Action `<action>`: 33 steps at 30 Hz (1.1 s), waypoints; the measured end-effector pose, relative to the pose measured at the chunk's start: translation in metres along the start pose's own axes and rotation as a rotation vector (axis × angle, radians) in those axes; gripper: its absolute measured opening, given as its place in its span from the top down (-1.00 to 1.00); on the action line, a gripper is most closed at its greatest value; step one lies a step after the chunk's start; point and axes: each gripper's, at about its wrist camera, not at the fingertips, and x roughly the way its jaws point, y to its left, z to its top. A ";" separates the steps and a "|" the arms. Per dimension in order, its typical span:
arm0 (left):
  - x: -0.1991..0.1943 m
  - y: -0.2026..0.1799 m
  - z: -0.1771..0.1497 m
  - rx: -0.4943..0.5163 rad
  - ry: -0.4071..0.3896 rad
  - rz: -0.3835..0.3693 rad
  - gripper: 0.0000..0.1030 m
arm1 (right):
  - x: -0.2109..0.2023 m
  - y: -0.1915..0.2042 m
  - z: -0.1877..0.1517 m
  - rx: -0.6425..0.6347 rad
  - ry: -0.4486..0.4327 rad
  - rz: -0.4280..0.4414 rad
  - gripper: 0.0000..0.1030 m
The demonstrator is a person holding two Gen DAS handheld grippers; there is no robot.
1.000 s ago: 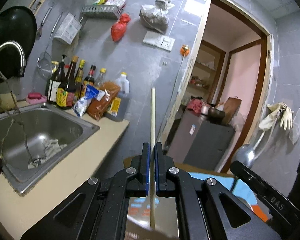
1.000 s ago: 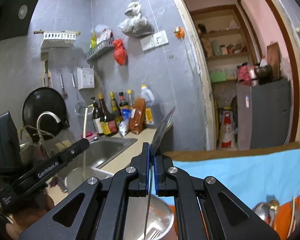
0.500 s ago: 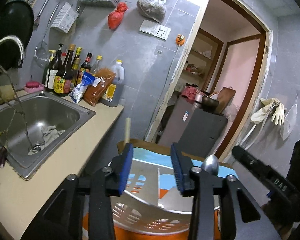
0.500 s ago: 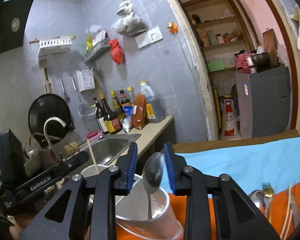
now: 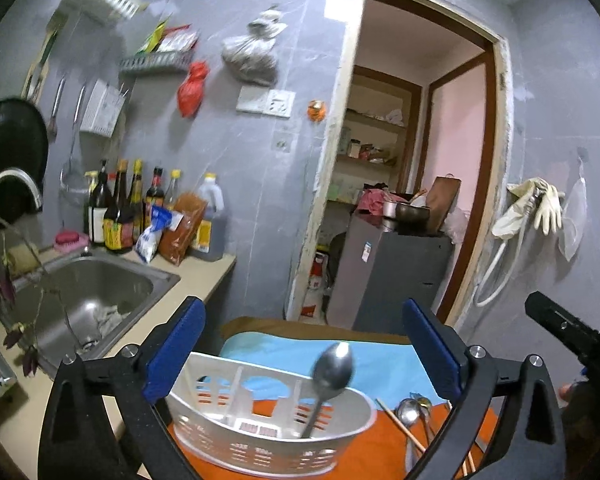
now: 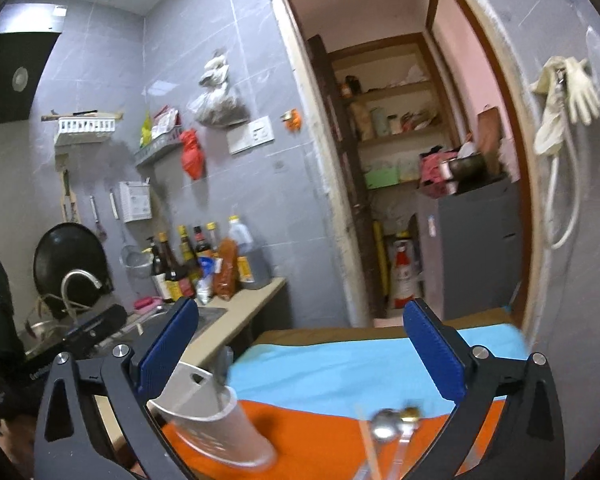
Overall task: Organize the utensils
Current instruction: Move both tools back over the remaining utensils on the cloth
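Note:
A white slotted utensil holder (image 5: 268,428) stands on the orange cloth (image 5: 384,436), with a steel spoon (image 5: 332,372) upright in its right compartment. My left gripper (image 5: 304,356) is open and empty just above the holder. Loose spoons (image 5: 414,410) and a chopstick (image 5: 404,430) lie on the cloth to its right. In the right wrist view the holder (image 6: 212,420) sits at lower left, blurred, and the loose spoons (image 6: 392,426) at lower right. My right gripper (image 6: 300,356) is open and empty above the cloth.
A steel sink (image 5: 80,300) with a tap is in the counter to the left, with sauce bottles (image 5: 128,208) behind it. A light blue cloth (image 6: 360,368) covers the table's far part. A doorway and a grey cabinet (image 5: 396,276) lie ahead.
Both grippers opened wide. The left let go of the chopstick and the right let go of the spoon, which now stands in the holder. Both grippers pulled back.

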 end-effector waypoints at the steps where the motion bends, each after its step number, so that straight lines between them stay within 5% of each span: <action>1: -0.002 -0.007 -0.001 0.013 0.001 -0.005 -0.89 | -0.008 -0.007 0.001 -0.008 -0.004 -0.019 -1.00; 15: 0.006 -0.097 -0.053 0.064 0.147 -0.108 -0.89 | -0.055 -0.086 -0.017 -0.073 0.058 -0.192 -1.00; 33: 0.098 -0.129 -0.133 0.068 0.451 -0.109 -0.87 | -0.018 -0.160 -0.095 0.006 0.356 -0.246 -0.96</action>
